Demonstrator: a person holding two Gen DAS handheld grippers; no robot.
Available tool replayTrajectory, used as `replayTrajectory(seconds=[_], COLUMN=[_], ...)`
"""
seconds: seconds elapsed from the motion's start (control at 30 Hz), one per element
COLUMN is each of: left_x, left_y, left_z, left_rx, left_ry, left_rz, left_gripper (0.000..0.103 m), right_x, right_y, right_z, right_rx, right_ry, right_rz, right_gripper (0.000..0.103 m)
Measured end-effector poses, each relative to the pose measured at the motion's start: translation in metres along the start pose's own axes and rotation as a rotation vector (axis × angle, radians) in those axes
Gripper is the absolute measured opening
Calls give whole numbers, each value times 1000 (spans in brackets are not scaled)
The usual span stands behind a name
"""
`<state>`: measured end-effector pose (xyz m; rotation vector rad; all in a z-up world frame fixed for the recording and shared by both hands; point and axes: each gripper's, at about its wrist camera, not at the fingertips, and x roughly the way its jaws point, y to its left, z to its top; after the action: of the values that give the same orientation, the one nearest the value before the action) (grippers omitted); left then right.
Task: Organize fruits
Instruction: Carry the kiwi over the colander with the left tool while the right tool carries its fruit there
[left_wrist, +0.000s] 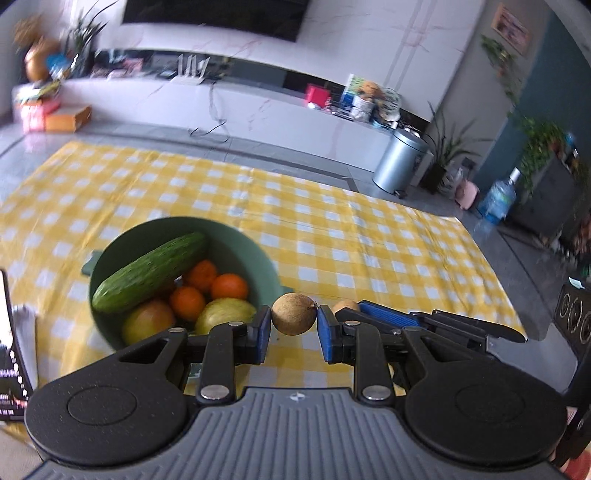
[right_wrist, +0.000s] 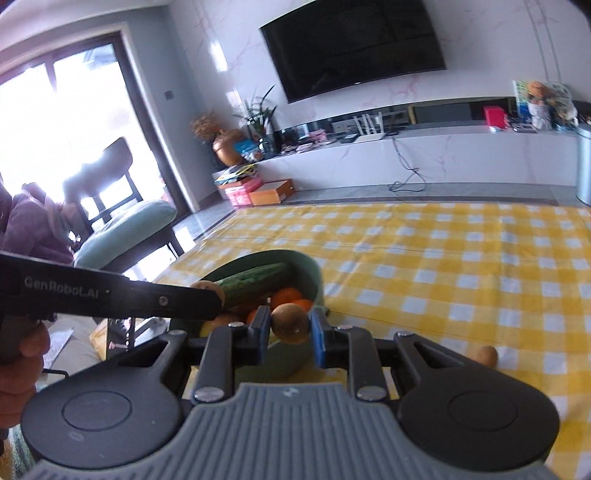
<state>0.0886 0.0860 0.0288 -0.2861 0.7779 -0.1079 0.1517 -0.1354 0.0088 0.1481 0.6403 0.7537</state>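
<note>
Two brown fruits (left_wrist: 294, 314) (right_wrist: 290, 323) in clamped jaws, bowl (left_wrist: 122, 240) contents partly hidden.

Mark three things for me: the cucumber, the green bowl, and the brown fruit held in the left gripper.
cucumber (left_wrist: 147, 271), left wrist view, middle of its green skin.
green bowl (left_wrist: 255, 254), left wrist view, bare inner wall near the far rim.
brown fruit (left_wrist: 294, 314), left wrist view, centre of its rounded front.

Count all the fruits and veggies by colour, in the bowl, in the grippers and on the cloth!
Green cucumber: 1
Orange tangerines: 3
Yellow fruits: 2
Brown round fruits: 3
Total showing: 9
</note>
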Motion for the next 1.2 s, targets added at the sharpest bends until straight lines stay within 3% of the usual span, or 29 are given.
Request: replayTrajectory(seconds=[0.2,0.43,0.83,1.2], left_x=[5,19,42,55], left_y=[31,63,88,98], left_z=[6,2,-6,-12], left_rx=[-72,-127,-185,-208], left_ry=[30,85,162,200], left_rz=[18,48,64,71], left_gripper=[30,30,30,30], right_x=[29,69,101,111], right_y=[34,53,49,50], right_z=[10,14,10,4], right_rx=[-162,-261,-194,-189], right_ry=[76,196,313,345], right_rz=[13,39,80,93], right_gripper=[20,20,20,20])
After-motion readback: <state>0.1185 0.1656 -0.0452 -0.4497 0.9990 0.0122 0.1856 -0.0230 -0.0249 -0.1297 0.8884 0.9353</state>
